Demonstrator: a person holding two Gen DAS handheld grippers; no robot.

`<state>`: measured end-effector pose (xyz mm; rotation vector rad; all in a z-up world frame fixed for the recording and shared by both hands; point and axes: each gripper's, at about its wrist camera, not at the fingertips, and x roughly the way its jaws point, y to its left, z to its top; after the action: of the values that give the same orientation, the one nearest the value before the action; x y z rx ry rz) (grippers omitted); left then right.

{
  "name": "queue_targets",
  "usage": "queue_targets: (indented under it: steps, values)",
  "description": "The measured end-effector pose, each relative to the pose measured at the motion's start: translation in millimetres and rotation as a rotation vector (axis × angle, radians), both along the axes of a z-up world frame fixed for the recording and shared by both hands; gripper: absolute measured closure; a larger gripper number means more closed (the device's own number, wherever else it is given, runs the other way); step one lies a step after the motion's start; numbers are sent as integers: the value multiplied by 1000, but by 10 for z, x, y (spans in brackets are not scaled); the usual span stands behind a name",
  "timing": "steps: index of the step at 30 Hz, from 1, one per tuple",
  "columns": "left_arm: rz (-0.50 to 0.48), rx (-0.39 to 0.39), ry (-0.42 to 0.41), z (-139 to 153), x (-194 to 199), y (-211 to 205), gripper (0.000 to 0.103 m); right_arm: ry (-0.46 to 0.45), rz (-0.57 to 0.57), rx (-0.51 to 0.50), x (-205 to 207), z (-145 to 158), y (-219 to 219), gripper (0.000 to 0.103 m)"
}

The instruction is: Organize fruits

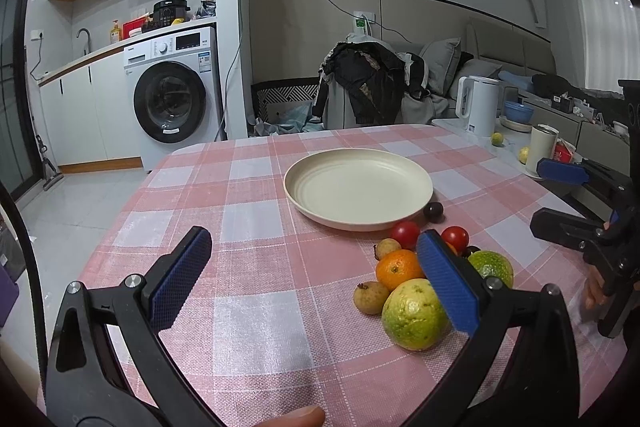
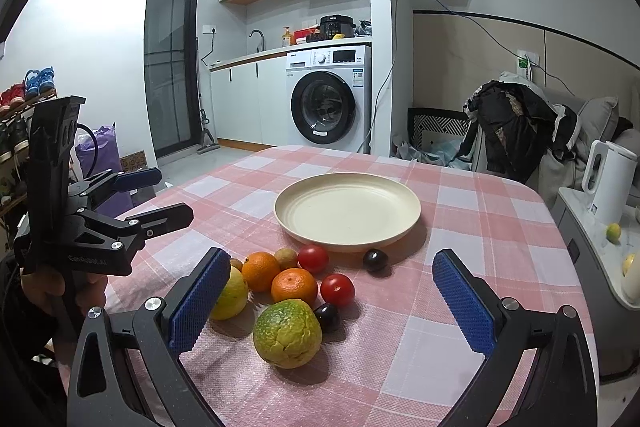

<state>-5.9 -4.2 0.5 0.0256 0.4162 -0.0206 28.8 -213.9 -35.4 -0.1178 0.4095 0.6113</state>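
Note:
An empty cream plate point(image 1: 358, 187) point(image 2: 348, 211) sits mid-table on the pink checked cloth. In front of it lies a cluster of fruit: a big green-yellow citrus point(image 2: 287, 333), two oranges point(image 2: 260, 271) point(image 2: 294, 286), a yellow citrus point(image 2: 230, 293), two red tomatoes point(image 2: 313, 259) point(image 2: 337, 289), dark grapes point(image 2: 375, 259) and small brown longans point(image 1: 370, 297). My left gripper point(image 1: 316, 267) point(image 2: 172, 195) hovers open to the left of the cluster, holding nothing. My right gripper point(image 2: 332, 279) point(image 1: 538, 195) is open above the cluster's near side, also holding nothing.
A side counter on the right carries a white kettle point(image 1: 480, 105), a white cup point(image 1: 540, 149), a blue bowl and two small citrus. A washing machine point(image 2: 328, 103) stands beyond the table's far edge. A hand point(image 2: 60, 287) grips the left tool.

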Motion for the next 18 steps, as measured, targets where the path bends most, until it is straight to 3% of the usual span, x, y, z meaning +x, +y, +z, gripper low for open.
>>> queue_targets:
  steps: [18]
  values:
    - [2, 1, 1, 0, 2, 8, 1, -2, 2, -1, -26, 12, 18, 0]
